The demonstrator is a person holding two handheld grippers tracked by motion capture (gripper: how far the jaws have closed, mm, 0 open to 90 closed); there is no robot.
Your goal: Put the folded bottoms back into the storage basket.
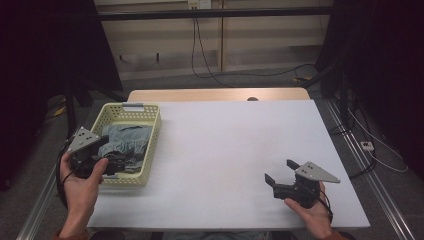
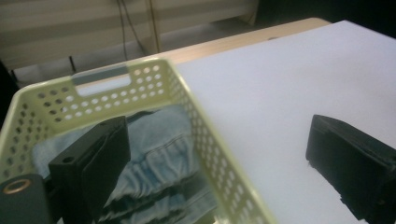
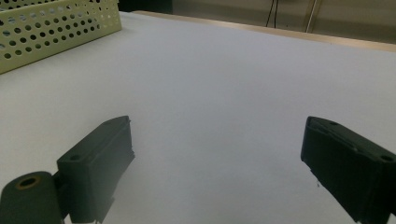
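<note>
Partly hidden: denim cloth [image 1: 125, 142] bunched inside yellow basket [image 1: 152, 145] at counter [image 1: 235, 145] left edge.
Held left claw [image 2: 215, 168] spread wide astride the basket's near wall, one jaw above the cloth, near folds blurred; kept right claw [image 1: 280, 172] released, empty, well apart on bare counter.
</note>
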